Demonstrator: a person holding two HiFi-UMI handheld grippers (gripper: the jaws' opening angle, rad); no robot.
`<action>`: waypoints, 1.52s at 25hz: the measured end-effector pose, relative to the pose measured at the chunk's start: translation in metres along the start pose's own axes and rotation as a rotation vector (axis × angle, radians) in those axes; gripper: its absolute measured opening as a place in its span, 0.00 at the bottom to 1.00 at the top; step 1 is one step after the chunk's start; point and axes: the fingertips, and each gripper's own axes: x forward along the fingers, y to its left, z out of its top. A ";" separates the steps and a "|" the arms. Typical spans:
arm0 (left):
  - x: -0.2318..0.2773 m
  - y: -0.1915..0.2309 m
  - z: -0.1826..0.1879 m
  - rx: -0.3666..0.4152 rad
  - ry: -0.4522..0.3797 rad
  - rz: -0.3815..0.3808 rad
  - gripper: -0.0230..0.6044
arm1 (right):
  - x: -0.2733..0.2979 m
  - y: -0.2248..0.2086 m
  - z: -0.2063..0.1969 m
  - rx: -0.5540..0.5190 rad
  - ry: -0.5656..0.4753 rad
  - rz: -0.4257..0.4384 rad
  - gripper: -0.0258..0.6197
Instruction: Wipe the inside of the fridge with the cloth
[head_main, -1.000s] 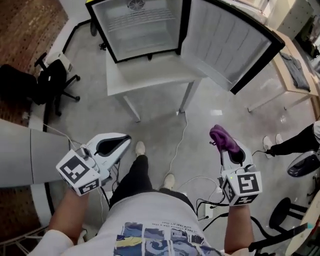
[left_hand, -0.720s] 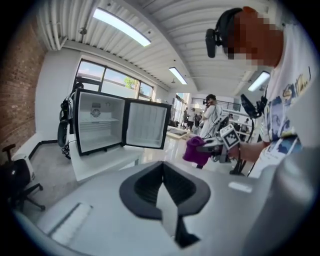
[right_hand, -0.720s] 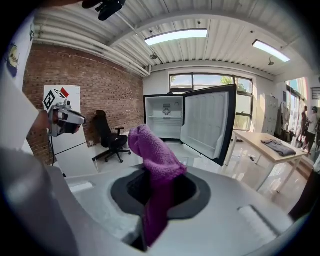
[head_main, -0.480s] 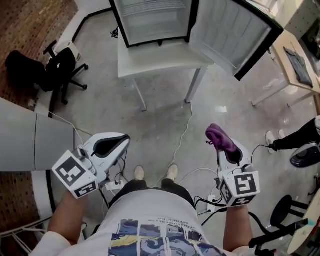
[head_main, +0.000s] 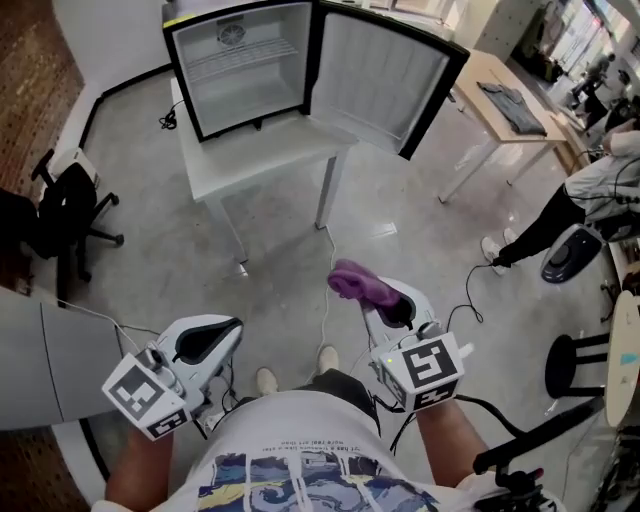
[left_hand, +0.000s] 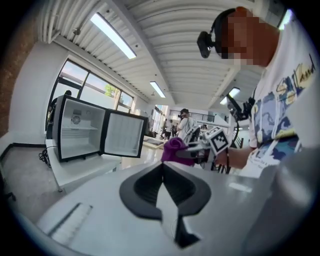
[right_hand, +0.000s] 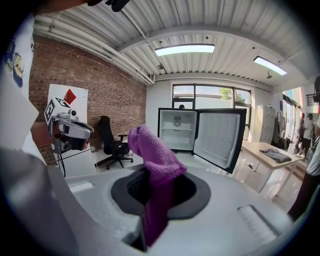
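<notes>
The left gripper (left_hand: 163, 168) is closed; fridge (left_hand: 80, 134) stands open.

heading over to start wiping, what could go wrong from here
The white cable trails ahead toward the table and could catch a foot.
The purple cloth bunches above the right gripper's shut jaws, so hard wiping might pull it loose.
The open fridge door juts out; an arm could bump it.

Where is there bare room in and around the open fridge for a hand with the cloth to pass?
The small black-framed white fridge looks empty: open space below its wire shelf, bordered by the white walls. The white table has a bare strip in front. The open door borders the right side; above the shelf is tighter.
</notes>
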 end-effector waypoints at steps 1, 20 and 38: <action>-0.006 0.000 -0.002 0.006 0.001 -0.014 0.05 | -0.001 0.011 0.002 -0.003 -0.008 -0.003 0.12; -0.025 -0.016 -0.010 0.023 0.005 -0.156 0.05 | -0.022 0.060 0.022 -0.035 -0.022 -0.046 0.12; -0.047 0.004 -0.026 -0.008 0.009 -0.146 0.05 | -0.008 0.088 0.020 -0.029 -0.009 -0.041 0.12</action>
